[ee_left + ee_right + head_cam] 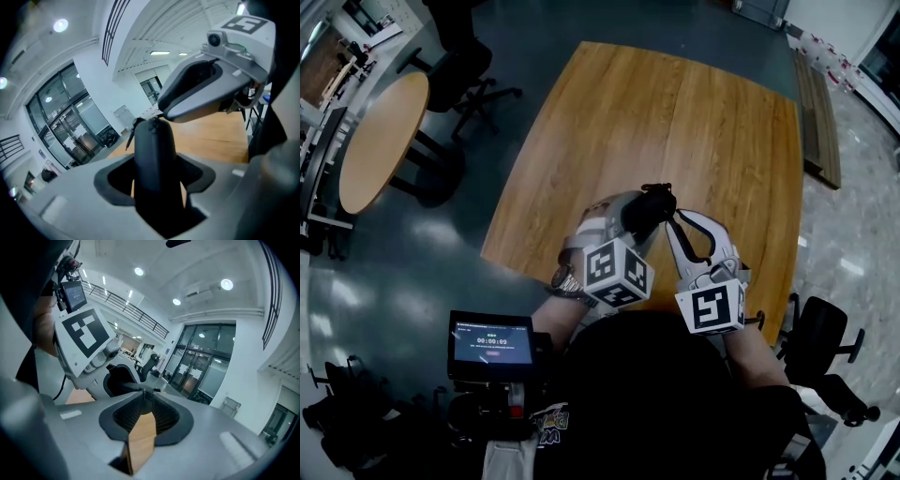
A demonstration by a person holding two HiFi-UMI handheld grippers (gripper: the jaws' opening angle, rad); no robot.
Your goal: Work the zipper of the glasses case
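Note:
The black glasses case [649,208] is held above the wooden table [675,122] near its front edge. My left gripper [630,217] is shut on it; in the left gripper view the case [154,159] stands upright between the jaws and hides most of the gap. My right gripper [673,217] comes in from the right to the case's top end [152,123]. In the right gripper view its fingertips [143,391] nearly meet on a thin dark piece, which looks like the zipper pull. The case [119,380] shows just behind them.
A round table [384,141] and a black office chair [469,66] stand to the left. Another chair [825,347] is at the right, a wooden bench [816,122] beyond the table. A small screen [492,342] sits by the person's body.

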